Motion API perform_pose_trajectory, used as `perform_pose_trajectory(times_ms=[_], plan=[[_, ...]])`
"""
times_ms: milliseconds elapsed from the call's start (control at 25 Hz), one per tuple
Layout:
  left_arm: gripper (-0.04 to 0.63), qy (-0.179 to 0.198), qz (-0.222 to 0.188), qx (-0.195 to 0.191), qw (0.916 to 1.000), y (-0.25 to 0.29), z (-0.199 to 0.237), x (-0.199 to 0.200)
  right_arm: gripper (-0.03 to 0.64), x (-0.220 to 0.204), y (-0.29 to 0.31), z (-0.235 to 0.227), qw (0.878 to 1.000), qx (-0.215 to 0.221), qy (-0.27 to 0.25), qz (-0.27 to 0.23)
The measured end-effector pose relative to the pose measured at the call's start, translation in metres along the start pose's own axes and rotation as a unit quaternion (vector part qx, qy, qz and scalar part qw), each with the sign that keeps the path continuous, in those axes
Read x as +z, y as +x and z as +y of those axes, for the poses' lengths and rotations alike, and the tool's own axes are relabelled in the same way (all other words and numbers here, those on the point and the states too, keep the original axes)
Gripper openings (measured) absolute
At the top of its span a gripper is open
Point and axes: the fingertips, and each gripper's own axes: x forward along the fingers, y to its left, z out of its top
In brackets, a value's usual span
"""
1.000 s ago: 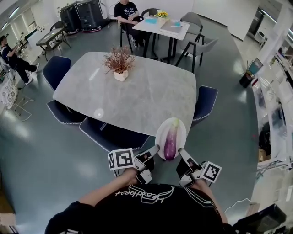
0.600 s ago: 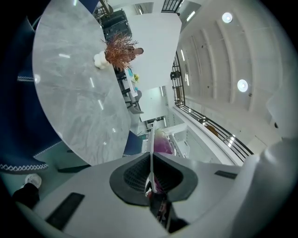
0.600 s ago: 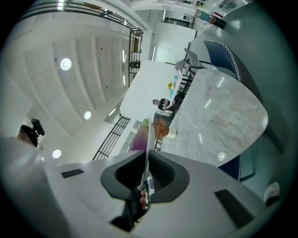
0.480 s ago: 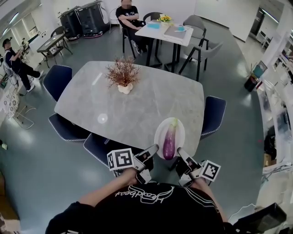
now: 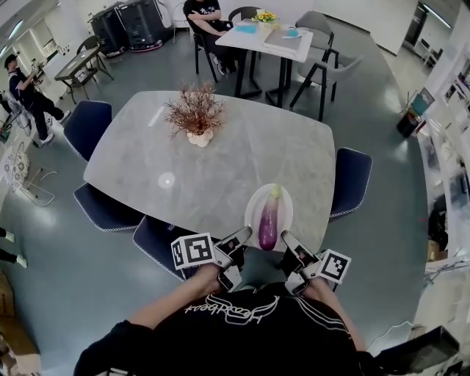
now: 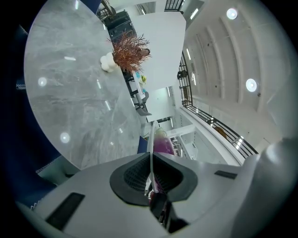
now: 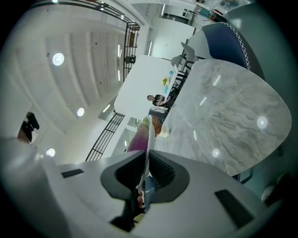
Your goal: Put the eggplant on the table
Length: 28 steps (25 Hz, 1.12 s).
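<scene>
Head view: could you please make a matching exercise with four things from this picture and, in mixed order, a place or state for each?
Things:
1. eggplant
2. white plate
3. dried plant
4. yellow flowers

Places or states:
A. stands in a pot on the grey table
B. gripped at its rim by the left gripper and the right gripper
C. lies on the white plate
D. on the small white table at the back

Pairs: 1-C, 2-B, 3-A, 4-D.
</scene>
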Motion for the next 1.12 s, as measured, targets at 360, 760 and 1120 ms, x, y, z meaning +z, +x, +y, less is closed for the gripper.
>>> perform_pose_trajectory(times_ms=[360,760,1120], plan=[[0.02,0.006,-0.008,0.023,0.9997,0.021,0.02,0.017,0.032,0.017,0.021,-0.028,1.0,-0.004,0.015,0.017],[0.02,-0.027,-0.03,0.059,0.9975,0.048,0.055,0.051,0.032,0.04,0.063,-0.068,0.997,-0.03,0.027,0.061],[0.02,-0.054,-0.047,0.087,0.9936,0.069,0.09,0.078,0.032,0.056,0.098,-0.107,0.991,-0.07,0.027,0.109]])
